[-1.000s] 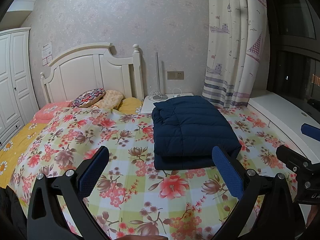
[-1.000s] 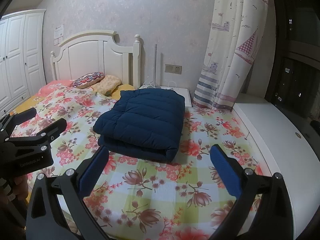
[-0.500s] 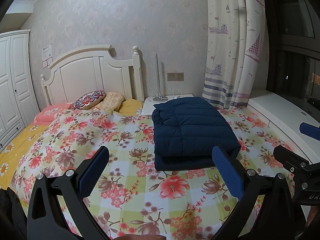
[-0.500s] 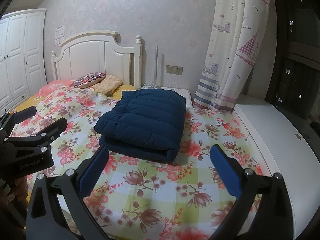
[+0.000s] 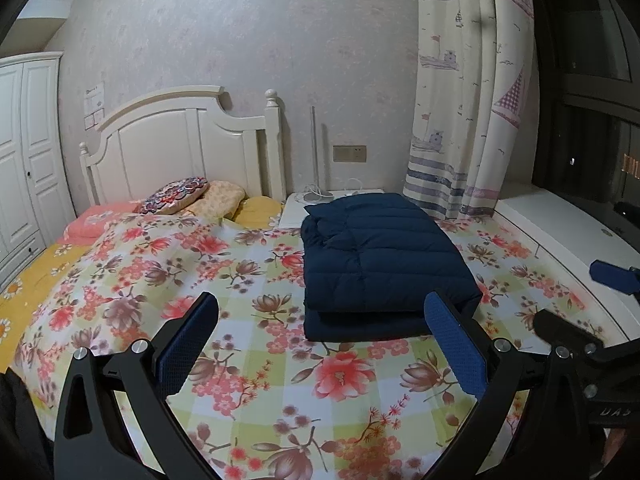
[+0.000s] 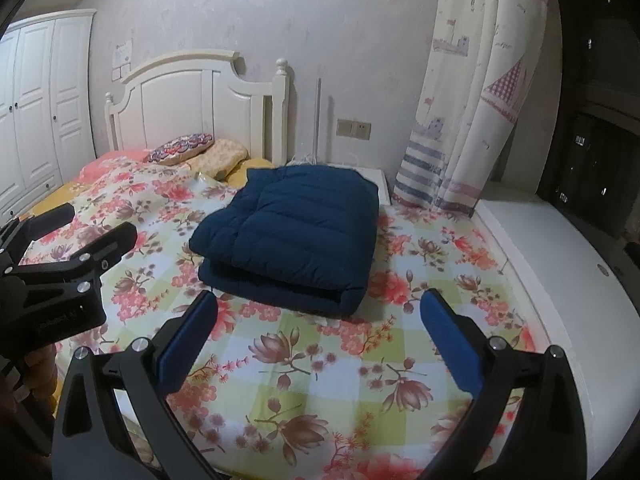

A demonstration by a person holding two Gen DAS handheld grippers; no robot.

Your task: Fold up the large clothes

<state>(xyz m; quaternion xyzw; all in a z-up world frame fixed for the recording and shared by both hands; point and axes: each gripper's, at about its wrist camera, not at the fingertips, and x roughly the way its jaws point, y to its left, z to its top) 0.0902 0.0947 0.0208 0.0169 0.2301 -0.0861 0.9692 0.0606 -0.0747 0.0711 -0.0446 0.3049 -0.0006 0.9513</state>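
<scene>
A navy quilted jacket (image 5: 380, 264) lies folded in a thick rectangle on the floral bedspread (image 5: 168, 264), toward the bed's right side; it also shows in the right wrist view (image 6: 292, 236). My left gripper (image 5: 320, 340) is open and empty, held above the bed's near part, short of the jacket. My right gripper (image 6: 318, 334) is open and empty, also short of the jacket's near edge. The right gripper shows at the left wrist view's right edge (image 5: 592, 308). The left gripper shows at the right wrist view's left edge (image 6: 68, 248).
A white headboard (image 5: 180, 148) and pillows (image 5: 180, 200) are at the bed's far end. A white nightstand (image 5: 312, 204) with a lamp pole stands behind the jacket. A curtain (image 5: 464, 100) and white window ledge (image 5: 560, 232) run along the right. A white wardrobe (image 5: 24, 152) stands left.
Both grippers have tilted slightly upward and drawn back a little; the jacket sits lower and farther in the views. Jaws stay open. The jacket has not moved.
</scene>
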